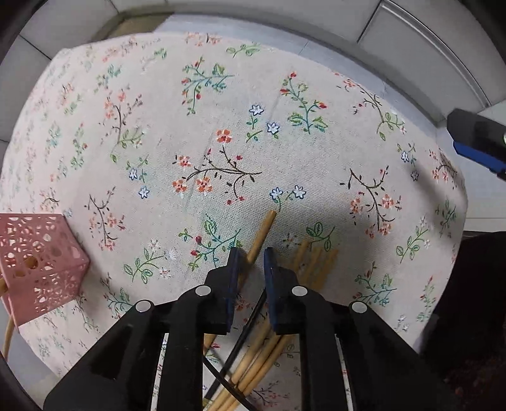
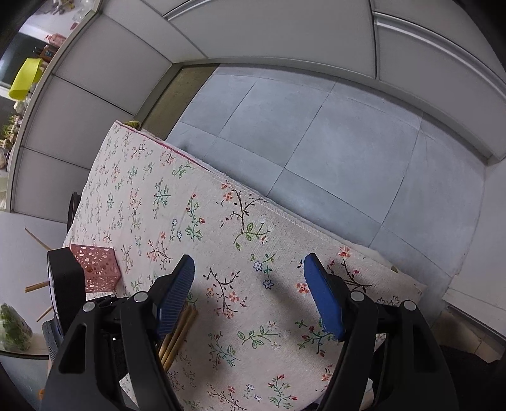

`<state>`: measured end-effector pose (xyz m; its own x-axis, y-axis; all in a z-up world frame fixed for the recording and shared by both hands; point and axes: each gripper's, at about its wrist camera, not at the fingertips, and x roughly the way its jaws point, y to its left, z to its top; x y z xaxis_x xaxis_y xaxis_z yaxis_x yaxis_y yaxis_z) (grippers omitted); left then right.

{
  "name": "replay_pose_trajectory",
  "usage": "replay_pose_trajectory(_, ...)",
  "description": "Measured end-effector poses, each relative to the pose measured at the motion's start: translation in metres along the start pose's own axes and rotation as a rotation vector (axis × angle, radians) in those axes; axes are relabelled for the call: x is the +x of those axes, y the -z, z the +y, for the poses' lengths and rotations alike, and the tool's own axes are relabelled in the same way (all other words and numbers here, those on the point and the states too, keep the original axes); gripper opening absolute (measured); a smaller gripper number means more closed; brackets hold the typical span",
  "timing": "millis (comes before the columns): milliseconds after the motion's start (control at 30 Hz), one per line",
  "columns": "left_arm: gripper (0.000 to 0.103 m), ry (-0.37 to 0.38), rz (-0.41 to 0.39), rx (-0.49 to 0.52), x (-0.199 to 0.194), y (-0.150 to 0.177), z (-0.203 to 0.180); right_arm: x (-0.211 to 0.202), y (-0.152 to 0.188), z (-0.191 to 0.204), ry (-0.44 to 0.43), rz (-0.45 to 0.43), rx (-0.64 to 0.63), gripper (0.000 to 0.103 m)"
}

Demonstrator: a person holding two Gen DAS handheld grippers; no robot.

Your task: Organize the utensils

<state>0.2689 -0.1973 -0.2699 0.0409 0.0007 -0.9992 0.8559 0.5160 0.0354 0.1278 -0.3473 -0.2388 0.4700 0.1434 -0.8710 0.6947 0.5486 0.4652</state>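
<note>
Right gripper (image 2: pixel 249 291) jaws spread wide above the floral cloth (image 2: pixel 196 221); bamboo chopsticks (image 2: pixel 177 335) beside the left pad; pink holder (image 2: pixel 98 268) beyond.

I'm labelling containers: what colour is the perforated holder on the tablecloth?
Pink; the perforated holder shows best in the left wrist view.

Table was covered by a cream floral tablecloth (image 2: pixel 240 221) with small red, blue and green sprigs; far hem ran diagonally in the right wrist view. Beyond it, floor (image 2: pixel 332 151) was large grey tiles with thin dark joints. Pale grey panelled walls (image 2: pixel 284 28) wrapped the far side, with dark seams and a raised moulding strip on the right. A brownish strip of flooring (image 2: pixel 180 95) sat at the wall corner. Upper left, an opening showed a cluttered area with a yellow-green object (image 2: pixel 25 77), too small to identify. Lighting was even and diffuse, with soft shadows on the cloth.
</note>
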Motion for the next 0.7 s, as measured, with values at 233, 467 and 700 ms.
replay_pose_trajectory(233, 0.008, -0.061, -0.158, -0.087, -0.007, 0.019, 0.011, 0.006, 0.007, 0.011, 0.004, 0.03, -0.056, 0.07)
replay_pose_trajectory(467, 0.007, -0.054, -0.574, -0.27, -0.1, 0.081, 0.046, 0.035, 0.04, 0.051, 0.01, 0.158, -0.226, 0.07)
replay_pose_trajectory(700, 0.004, -0.087, -0.996, -0.39, -0.185, 0.186, 0.027, 0.054, 0.069, 0.073, 0.031, 0.197, -0.306, 0.07)
